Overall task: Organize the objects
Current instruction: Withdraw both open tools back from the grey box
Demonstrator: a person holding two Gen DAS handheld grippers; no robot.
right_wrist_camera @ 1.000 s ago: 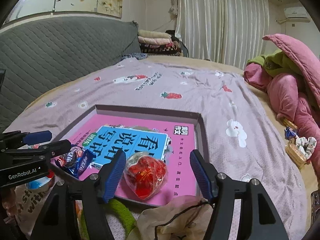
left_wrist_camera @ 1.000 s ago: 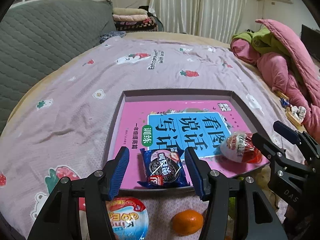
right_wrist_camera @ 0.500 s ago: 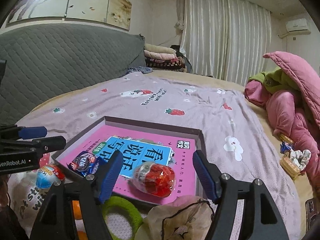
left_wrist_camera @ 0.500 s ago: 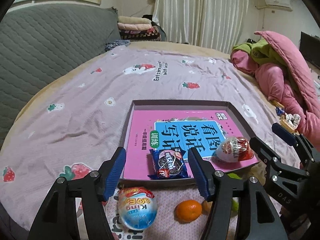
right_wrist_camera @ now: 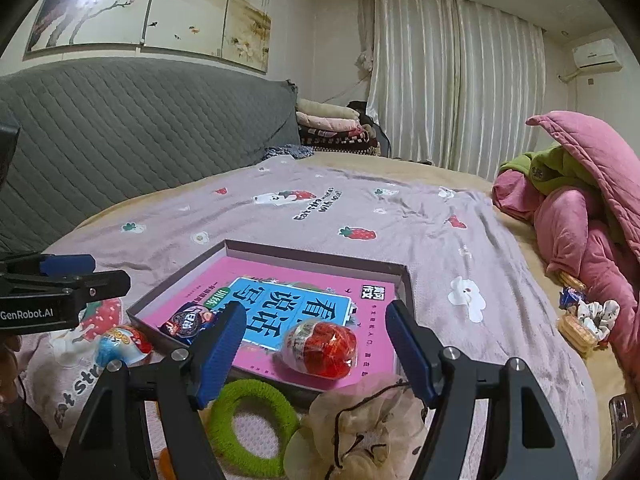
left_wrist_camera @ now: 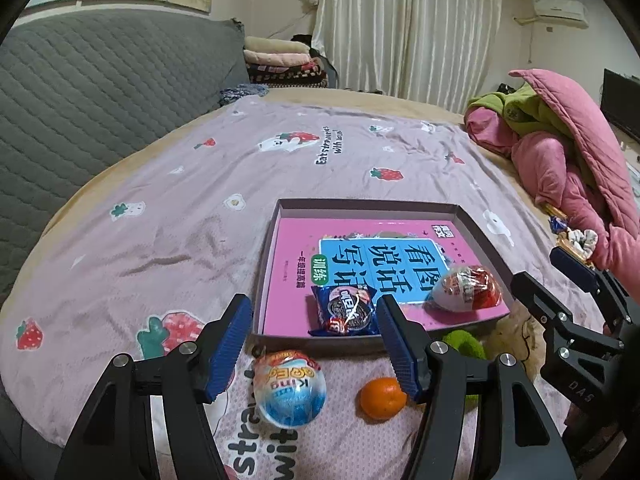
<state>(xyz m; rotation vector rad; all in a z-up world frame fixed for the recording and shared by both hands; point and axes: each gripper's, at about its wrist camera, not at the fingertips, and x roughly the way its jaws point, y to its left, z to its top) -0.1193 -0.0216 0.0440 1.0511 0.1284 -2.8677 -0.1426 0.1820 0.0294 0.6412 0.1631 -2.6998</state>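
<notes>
Orange mandarin (left_wrist_camera: 382, 397) clear only left view; both grippers agape, empty.

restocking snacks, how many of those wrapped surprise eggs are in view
2. The red egg lies in the tray on the pink book; the blue egg sits on the bedspread just outside the tray's near edge. More could be hidden behind the claws.

Left wrist view: from the near bed edge, angled down, close over the tray (left_wrist_camera: 276, 240). Right wrist view: from further right, flatter, facing the same way. Shared: tray (right_wrist_camera: 320, 258), book (left_wrist_camera: 352, 256), bedspread (right_wrist_camera: 400, 216).
</notes>
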